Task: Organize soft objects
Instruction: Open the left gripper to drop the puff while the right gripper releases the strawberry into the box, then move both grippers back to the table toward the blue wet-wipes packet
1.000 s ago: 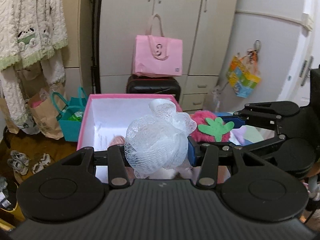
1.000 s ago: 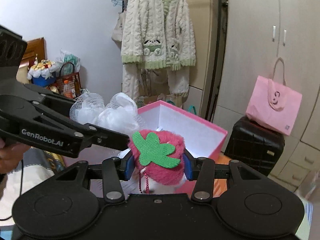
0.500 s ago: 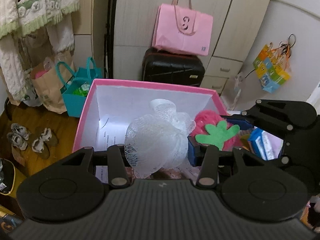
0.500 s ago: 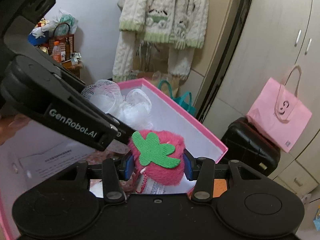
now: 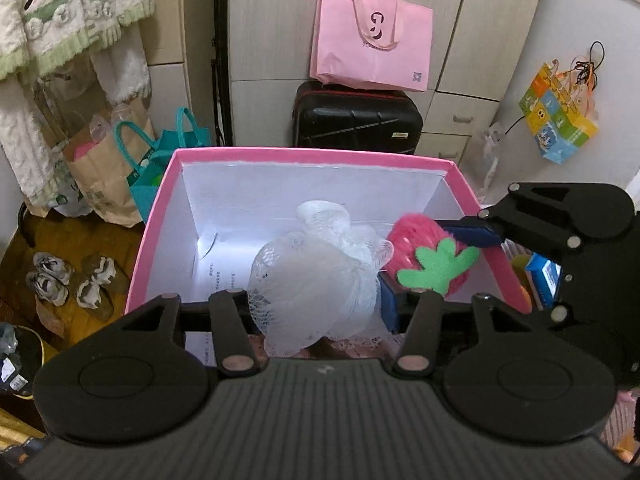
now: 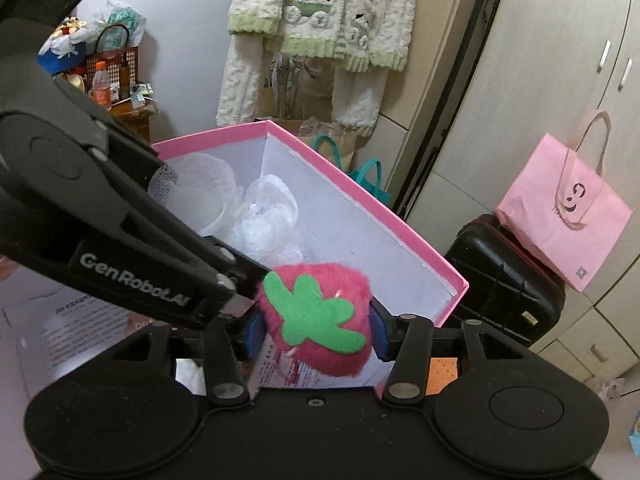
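Left wrist: left gripper (image 5: 316, 300) loosening around mesh pouf (image 5: 312, 280); pink box (image 5: 304, 155) below.

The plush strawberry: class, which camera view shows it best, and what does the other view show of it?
The right wrist view: the strawberry sits central and close between the right gripper's pads, green leaf facing the camera. The left wrist view shows it smaller, off right, over the pink box, partly hidden by the mesh pouf.
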Tool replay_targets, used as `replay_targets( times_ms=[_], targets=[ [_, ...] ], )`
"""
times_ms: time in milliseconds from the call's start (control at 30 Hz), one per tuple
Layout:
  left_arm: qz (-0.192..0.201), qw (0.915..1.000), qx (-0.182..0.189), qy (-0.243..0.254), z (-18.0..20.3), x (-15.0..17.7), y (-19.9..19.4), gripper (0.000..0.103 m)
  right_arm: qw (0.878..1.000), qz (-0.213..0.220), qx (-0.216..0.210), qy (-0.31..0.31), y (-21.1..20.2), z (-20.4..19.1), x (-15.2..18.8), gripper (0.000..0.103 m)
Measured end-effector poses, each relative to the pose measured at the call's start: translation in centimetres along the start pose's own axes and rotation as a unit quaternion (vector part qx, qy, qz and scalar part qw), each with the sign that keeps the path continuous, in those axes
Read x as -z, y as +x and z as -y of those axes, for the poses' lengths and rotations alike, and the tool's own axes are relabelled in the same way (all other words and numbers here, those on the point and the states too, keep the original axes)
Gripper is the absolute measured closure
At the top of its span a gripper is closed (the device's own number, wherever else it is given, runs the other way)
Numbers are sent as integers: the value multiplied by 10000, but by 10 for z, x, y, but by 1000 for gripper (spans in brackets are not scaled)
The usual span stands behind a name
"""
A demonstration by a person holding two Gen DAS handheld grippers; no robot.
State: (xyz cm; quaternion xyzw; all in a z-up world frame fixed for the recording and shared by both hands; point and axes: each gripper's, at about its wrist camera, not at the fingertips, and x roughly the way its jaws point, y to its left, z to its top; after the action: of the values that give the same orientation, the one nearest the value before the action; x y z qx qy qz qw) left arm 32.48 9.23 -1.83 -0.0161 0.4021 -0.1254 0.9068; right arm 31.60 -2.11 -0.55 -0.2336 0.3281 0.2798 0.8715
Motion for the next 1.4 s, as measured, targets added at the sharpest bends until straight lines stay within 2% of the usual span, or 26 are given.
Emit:
replay_targets(
  times_ms=[67,200,267,367,567,767,1000,1233,1400],
  targets=[
    [27,10000,18,-60,1,1,-6,37,9999,36,96,10,-4,-2,1,41],
    [281,9995,20,118,7,5,-29,30,9995,247,199,73,-23,0,4,30],
    [396,9990,-59,196,11,8,-43,24,9987,387,229,222,-38,3,6,30],
    [605,9975,-11,374,16,16,-70,21,9965,621,142,547,-64,9,15,30],
    [835,9946,38,615,26,34,-119,19,9910,883,-37,1011,-119,14,42,30],
    [720,9942,568,559,37,47,-151,19,9876,887,-83,1289,-169,11,69,30],
    [697,9878,1007,961,73,70,-185,19,9851,875,-28,1483,-220,4,100,29],
    [688,9789,1251,1463,116,93,-201,19,9834,1040,161,1479,-258,-3,133,29],
    [693,9726,1446,1686,144,106,-202,19,9840,1135,184,1364,-270,-12,152,29]
  ],
)
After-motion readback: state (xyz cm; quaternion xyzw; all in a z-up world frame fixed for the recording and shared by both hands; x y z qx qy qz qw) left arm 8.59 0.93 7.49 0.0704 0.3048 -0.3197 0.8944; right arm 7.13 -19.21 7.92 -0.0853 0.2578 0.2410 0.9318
